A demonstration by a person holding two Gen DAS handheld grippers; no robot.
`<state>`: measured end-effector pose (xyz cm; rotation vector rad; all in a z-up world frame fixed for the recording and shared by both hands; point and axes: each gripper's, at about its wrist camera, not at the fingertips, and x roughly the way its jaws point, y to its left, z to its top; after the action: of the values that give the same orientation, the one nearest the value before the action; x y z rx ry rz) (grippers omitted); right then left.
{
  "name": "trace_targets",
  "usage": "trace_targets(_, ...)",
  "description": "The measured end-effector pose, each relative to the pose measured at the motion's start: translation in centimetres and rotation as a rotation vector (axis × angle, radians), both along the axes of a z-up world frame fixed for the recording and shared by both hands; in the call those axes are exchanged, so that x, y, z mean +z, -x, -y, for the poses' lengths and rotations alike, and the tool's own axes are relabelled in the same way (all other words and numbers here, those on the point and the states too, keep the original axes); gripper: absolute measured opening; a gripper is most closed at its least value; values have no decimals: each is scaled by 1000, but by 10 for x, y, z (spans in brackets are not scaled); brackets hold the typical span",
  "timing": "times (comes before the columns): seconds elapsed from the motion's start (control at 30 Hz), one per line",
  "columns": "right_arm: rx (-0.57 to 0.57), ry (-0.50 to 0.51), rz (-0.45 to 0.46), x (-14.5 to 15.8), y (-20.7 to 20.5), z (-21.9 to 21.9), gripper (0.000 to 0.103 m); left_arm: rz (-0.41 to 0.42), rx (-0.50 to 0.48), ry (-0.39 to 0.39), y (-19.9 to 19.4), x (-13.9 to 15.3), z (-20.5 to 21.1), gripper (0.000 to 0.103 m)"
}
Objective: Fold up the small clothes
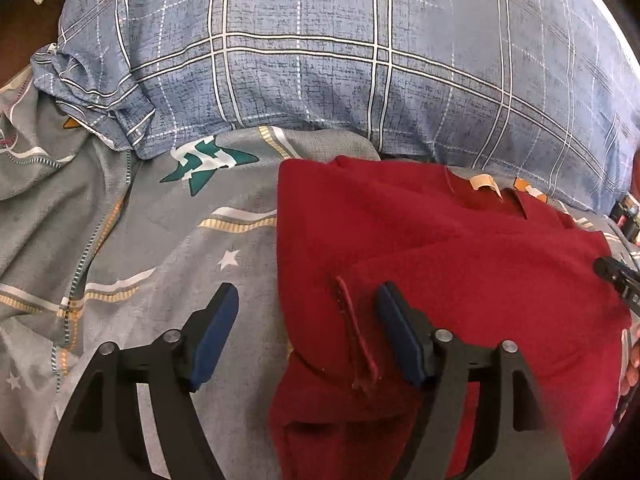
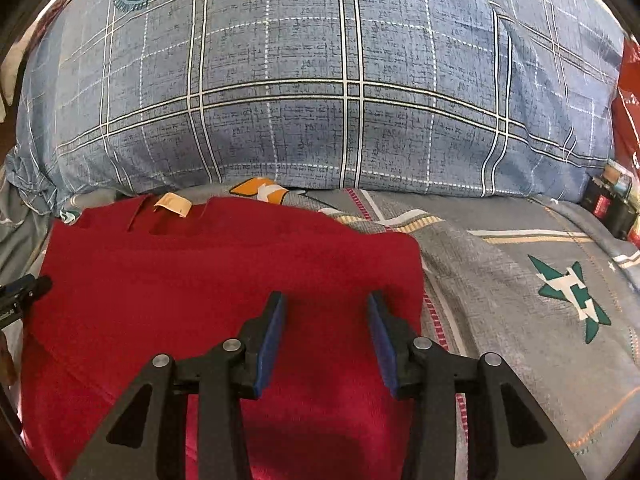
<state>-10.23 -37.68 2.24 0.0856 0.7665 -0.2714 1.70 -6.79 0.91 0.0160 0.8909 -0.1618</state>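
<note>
Your left gripper [image 1: 308,316] is spread wide, pinching nothing, straddling the left edge of the red garment [image 1: 460,264]; a sleeve hem lies between its fingers. Your right gripper [image 2: 326,320] is spread too, empty, over the garment's right half. Garment lies folded on the grey bedsheet [image 2: 520,280], collar label [image 2: 173,203] ahead. Plaid pillow [image 2: 320,80] sits beyond.

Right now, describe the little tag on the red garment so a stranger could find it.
Start at the blue plaid pillow; the red garment lies just before it on the grey bedsheet. At its neckline, nearest the pillow, sits the tan label, the only pale patch on the red.
</note>
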Motion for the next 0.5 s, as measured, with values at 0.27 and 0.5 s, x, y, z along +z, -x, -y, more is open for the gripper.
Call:
trace_targets(0.27,28,3,-2,22,43,-12,55,3,9,2,4,-1,-3,74)
trace_targets(0.5,-73,-92,-50,2,42,13,55,7,11,6,31,12,-12,77)
